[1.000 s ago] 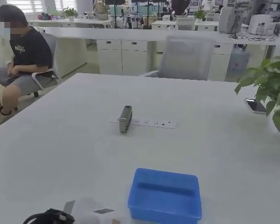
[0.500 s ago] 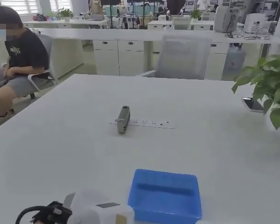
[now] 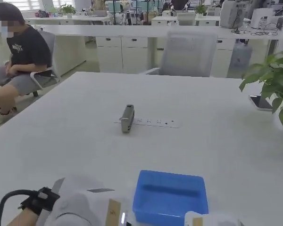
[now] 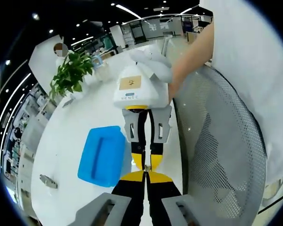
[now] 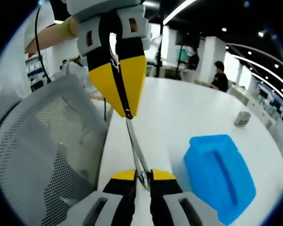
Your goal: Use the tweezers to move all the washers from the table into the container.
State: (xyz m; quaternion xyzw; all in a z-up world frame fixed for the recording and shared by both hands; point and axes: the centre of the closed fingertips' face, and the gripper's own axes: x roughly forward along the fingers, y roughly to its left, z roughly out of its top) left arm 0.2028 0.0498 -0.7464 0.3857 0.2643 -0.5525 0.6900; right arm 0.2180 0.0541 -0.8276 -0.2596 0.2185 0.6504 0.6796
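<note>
Both claws are clenched on the tweezers (image 5: pixel 133 136), left gripper (image 5: pixel 126 112) at one end and right gripper (image 5: pixel 142 179) at the other, just beside the blue container (image 5: pixel 221 174). Risk: an uneven release twists them or drops them off the table (image 5: pixel 179 108). Can't spot any washers.

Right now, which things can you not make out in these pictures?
Ends of the tweezers, right gripper view: hidden inside the shut jaws of the left gripper and right gripper.
Floor of the container, head view: too blurred to tell whether anything lies in it.
The grey object on the table, head view: too blurred to identify.
</note>
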